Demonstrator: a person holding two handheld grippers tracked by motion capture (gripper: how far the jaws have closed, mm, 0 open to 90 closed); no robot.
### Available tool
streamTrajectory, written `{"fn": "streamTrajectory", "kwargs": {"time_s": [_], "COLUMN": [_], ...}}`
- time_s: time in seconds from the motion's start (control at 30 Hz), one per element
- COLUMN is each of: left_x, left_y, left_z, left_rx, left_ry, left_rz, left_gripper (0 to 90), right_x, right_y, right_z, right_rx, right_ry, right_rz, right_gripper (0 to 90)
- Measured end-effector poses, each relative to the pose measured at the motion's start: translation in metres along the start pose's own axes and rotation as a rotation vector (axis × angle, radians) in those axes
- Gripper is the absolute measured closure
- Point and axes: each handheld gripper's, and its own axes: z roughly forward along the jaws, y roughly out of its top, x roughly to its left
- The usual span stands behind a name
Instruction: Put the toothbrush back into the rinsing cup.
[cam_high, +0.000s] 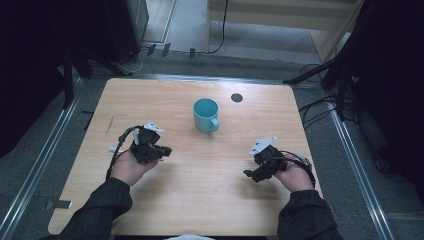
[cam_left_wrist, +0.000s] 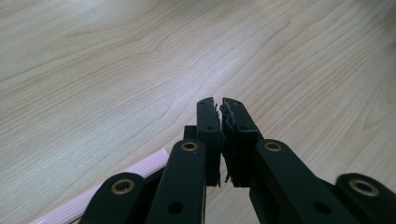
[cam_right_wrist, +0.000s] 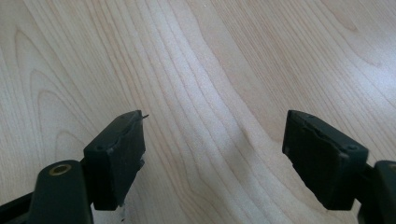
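A person's left hand holds my left gripper (cam_high: 167, 150) low over the wooden table (cam_high: 210, 200), left of centre. In the left gripper view its jaws (cam_left_wrist: 220, 105) stand shut, pad against pad, with nothing between them. A pale pink ribbed stick (cam_left_wrist: 107, 189) lies on the wood beside and partly under that gripper; in the high view the stick's end (cam_high: 113, 148) pokes out at the gripper's left. My right gripper (cam_high: 248, 174) rests at the right in the other hand. Its jaws (cam_right_wrist: 215, 126) are spread wide open over bare wood.
A teal mug (cam_high: 206, 115) stands upright in the middle of the table's far half, handle toward the near right. A dark round grommet hole (cam_high: 237, 97) sits behind it. Metal rails and cables run along the floor on both sides of the table.
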Motion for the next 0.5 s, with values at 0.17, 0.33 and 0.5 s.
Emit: {"fn": "streamTrajectory", "kwargs": {"time_s": [0.17,0.33,0.5], "left_x": [0.007,0.013,0.02], "left_y": [0.0,0.001,0.005], "left_z": [0.002,0.004,0.008], "left_rx": [0.014,0.035,0.086], "left_ry": [0.013,0.022,0.034], "left_rz": [-0.019,-0.038,-0.066], "left_gripper": [88.1,88.9,89.1], "right_x": [0.0,0.0,0.0], "right_y": [0.001,0.001,0.0], "right_z": [0.001,0.001,0.001], "right_rx": [-0.002,0.001,0.003], "right_ry": [0.0,0.001,0.0], "right_rz": [-0.003,-0.002,-0.007], "right_gripper": [21.1,21.1,21.1]}}
